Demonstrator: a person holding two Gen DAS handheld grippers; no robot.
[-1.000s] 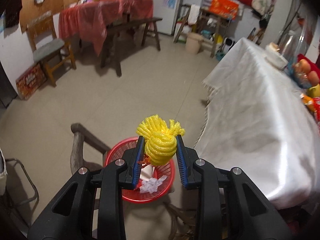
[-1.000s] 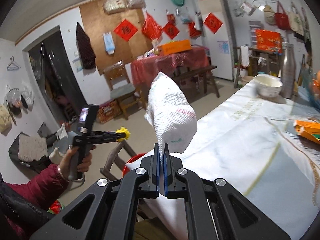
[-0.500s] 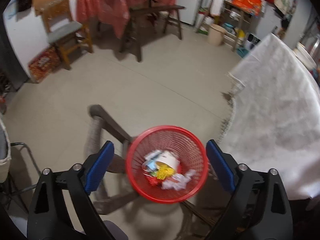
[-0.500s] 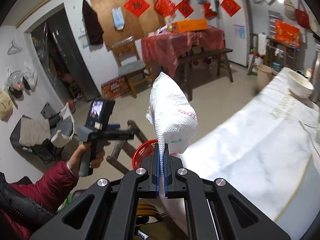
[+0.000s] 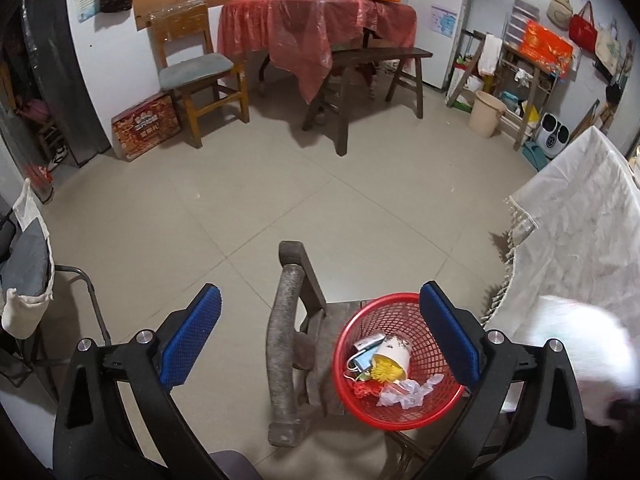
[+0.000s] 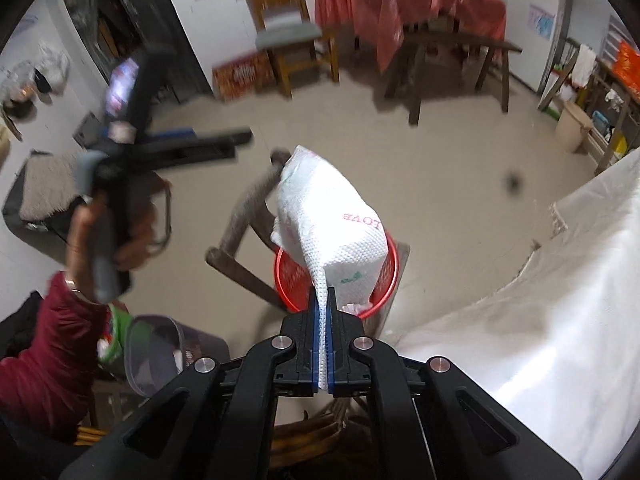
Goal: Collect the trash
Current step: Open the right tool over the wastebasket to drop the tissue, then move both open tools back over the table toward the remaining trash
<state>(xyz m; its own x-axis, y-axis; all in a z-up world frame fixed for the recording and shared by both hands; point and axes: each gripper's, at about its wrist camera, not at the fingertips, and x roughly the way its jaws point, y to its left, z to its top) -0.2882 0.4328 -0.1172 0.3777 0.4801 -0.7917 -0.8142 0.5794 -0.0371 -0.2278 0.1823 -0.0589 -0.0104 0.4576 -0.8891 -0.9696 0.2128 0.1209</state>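
Over the red basket (image 6: 382,276) we have the white tissue pack (image 6: 328,224), pinched by one thin plastic edge in the right gripper (image 6: 322,320); its jaws are clamped tight on that flap w/ no gap showing, and the pack's bulk hangs just above the basket's rim, covering most of the opening in the right wrist view. So we judge the step in hand as the drop-off of this second piece of trash. Next move, as we read it: centre the pack over the basket mouth, lower a bit, then release, since the pack looks nearly as wide as the opening and could catch on the rim or tip out.

Inside the basket (image 5: 394,364) we see a paper cup (image 5: 394,354), the yellow foam netting (image 5: 384,370), crumpled clear wrap and other bits already in. The basket sits on an old wooden chair (image 5: 286,340) just beside the white-clothed tabletop (image 5: 580,240).

Our left gripper (image 5: 318,340) has just been opening its jaws; they stand wide apart now w/ nothing between them, blue pads bare, right pad in line w/ the basket rim. In the right wrist view it's blurred, off to the left of the basket, held in a hand w/ a dark red sleeve.
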